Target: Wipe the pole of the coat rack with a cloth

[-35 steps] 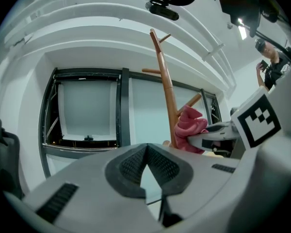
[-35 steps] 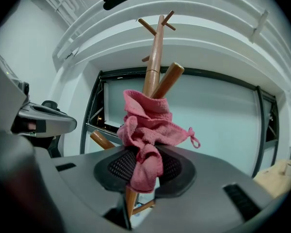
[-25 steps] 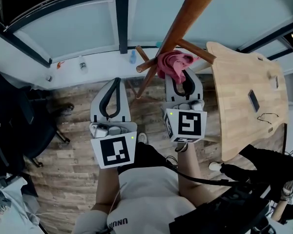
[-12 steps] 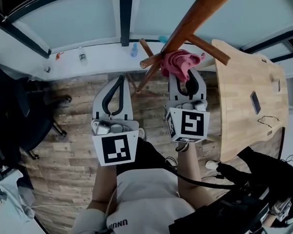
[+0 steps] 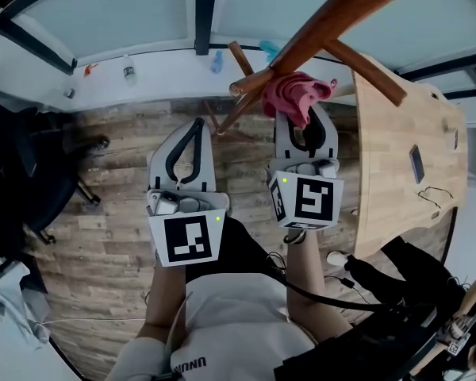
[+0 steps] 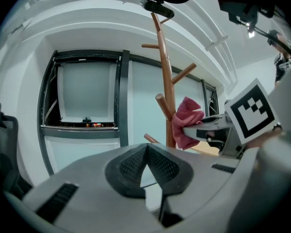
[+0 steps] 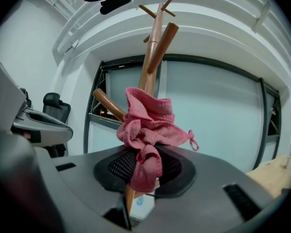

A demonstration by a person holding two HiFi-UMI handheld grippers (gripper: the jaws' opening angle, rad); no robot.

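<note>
Pink cloth [image 7: 148, 125] against wooden pole [image 7: 146, 79]

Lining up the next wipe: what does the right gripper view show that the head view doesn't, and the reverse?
Only the right gripper view: the right claw shut on the pink cloth, bunched against the pole, and the rack's top pegs. Only the head view: the wooden table beside the rack, and the plank floor. Both: cloth, pole, right claw.

Right gripper [image 5: 303, 127] slid cloth [image 5: 290, 95] slightly along pole [image 5: 337, 13]
</note>
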